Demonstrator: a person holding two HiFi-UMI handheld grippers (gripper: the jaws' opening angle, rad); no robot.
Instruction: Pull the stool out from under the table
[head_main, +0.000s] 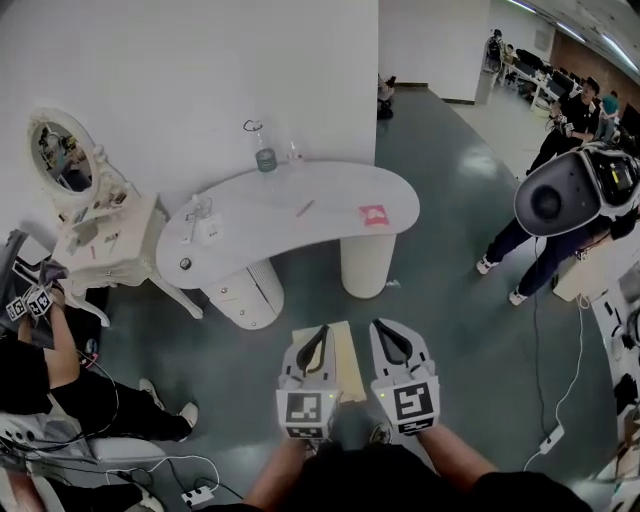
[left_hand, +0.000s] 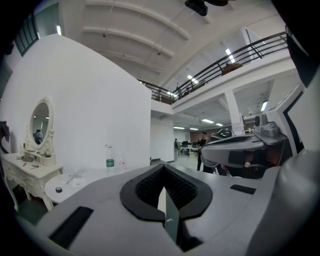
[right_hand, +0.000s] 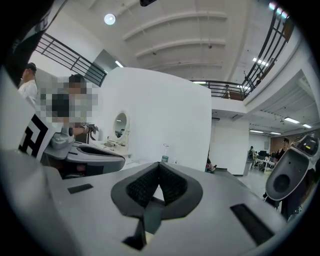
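Flanking the stool (head_main: 348, 365) — clear of the table (head_main: 405, 222) edge — left tool (head_main: 320, 332) and right tool (head_main: 380, 327) are closed, empty.

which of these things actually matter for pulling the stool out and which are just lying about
For the job:
- stool, between the two grippers
- white table
- left gripper, shut on nothing
- right gripper, shut on nothing

Just lying about:
- plastic bottle on the table
- small red item on the table
- dressing table with oval mirror
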